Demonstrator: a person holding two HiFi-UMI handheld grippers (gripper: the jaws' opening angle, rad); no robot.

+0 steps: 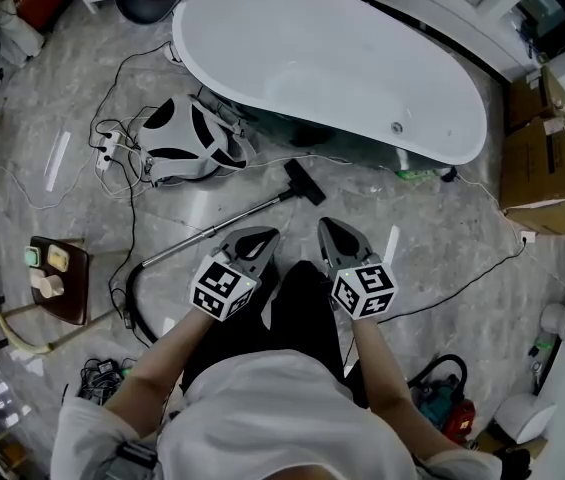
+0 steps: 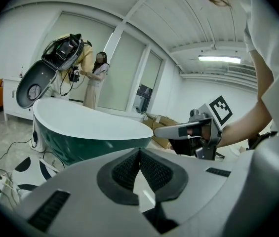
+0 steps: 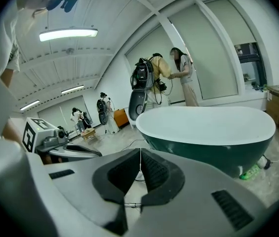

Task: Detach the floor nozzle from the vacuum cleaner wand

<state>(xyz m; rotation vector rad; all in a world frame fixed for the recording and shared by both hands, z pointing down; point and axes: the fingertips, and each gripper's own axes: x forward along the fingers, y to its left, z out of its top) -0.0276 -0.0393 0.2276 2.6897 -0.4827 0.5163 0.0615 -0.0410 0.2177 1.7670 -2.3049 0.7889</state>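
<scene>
The vacuum cleaner's body (image 1: 187, 138) lies on the floor by the bathtub (image 1: 332, 58). Its metal wand (image 1: 217, 228) runs across the floor to the black floor nozzle (image 1: 305, 181), which sits on the wand's end. My left gripper (image 1: 262, 234) and right gripper (image 1: 330, 227) hover side by side just short of the wand, both shut and holding nothing. In the left gripper view the left gripper (image 2: 139, 154) has its pads pressed together, with the right gripper (image 2: 179, 131) beside it. In the right gripper view the right gripper (image 3: 140, 157) is likewise shut.
A black hose (image 1: 127, 303) loops at the wand's near end. Cables and a power strip (image 1: 108, 148) trail left of the vacuum. A brown stool (image 1: 60, 280) stands at left, cardboard boxes (image 1: 537, 158) at right, a red tool (image 1: 447, 400) at lower right. People stand in the background (image 3: 181, 75).
</scene>
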